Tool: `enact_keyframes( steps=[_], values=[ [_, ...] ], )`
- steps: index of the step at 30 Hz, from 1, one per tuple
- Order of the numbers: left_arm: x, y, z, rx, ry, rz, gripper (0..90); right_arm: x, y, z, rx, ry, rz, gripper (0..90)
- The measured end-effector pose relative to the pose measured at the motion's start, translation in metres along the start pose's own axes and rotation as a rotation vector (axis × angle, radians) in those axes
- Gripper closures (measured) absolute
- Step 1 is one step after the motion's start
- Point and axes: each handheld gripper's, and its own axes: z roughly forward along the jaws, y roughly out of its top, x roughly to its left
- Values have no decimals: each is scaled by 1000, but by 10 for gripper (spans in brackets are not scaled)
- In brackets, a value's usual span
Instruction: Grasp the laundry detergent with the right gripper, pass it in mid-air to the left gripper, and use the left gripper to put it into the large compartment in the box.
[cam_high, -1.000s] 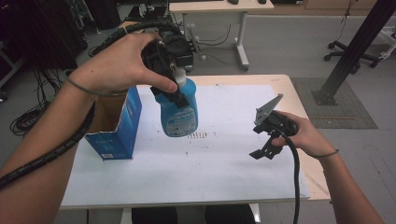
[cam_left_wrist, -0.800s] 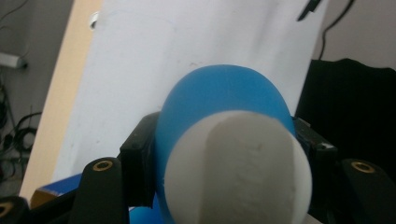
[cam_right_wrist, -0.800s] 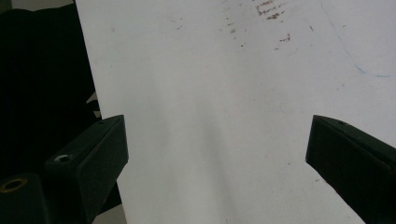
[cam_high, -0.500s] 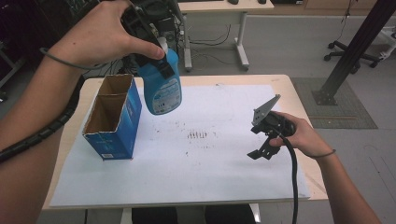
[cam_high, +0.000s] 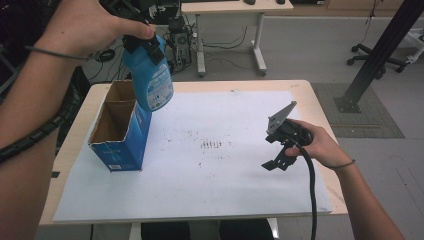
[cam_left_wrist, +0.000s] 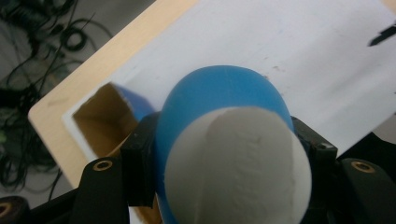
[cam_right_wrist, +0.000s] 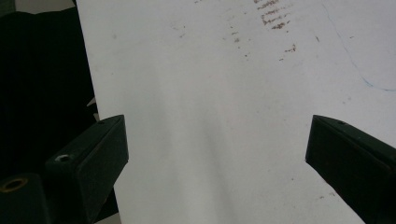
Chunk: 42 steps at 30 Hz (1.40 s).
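My left gripper (cam_high: 142, 46) is shut on a blue bottle (cam_high: 154, 82) with a white cap (cam_left_wrist: 238, 172). It holds the bottle in the air, hanging tilted above the right rim of an open blue cardboard box (cam_high: 122, 134). In the left gripper view the jaws press on both sides of the bottle (cam_left_wrist: 224, 105), and the brown inside of the box (cam_left_wrist: 100, 119) lies below. My right gripper (cam_high: 273, 150) is held low over the right part of the table. Its jaws stand wide apart with nothing between them, and bare white paper (cam_right_wrist: 210, 93) lies under my right gripper (cam_right_wrist: 217, 154).
A large white paper sheet (cam_high: 210, 175) covers the wooden table (cam_high: 320, 120), with dark smudges (cam_high: 211, 145) near its middle. Beyond the far edge are a desk (cam_high: 230, 10), floor cables and a black post (cam_high: 385, 45).
The left hand has carried the bottle up and to the left, from over the middle of the sheet to above the box. The right gripper has stayed put.
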Motion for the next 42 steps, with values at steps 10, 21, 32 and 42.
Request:
enact_keyframes(
  steps=[10, 21, 32, 42],
  values=[
    [60, -26, -12, -4, 41, -241, 380, 0, -4, 1, -4, -1, 6, 56],
    [92, -45, -6, 19, 76, -358, 380, 0, -7, 1, -15, -1, 10, 56],
    [103, -56, 16, 35, 76, -397, 380, -1, -7, 5, -13, 6, 12, 56],
    [107, -64, 35, 54, 60, -405, 380, 0, -6, 6, -16, 4, 10, 56]
  ],
)
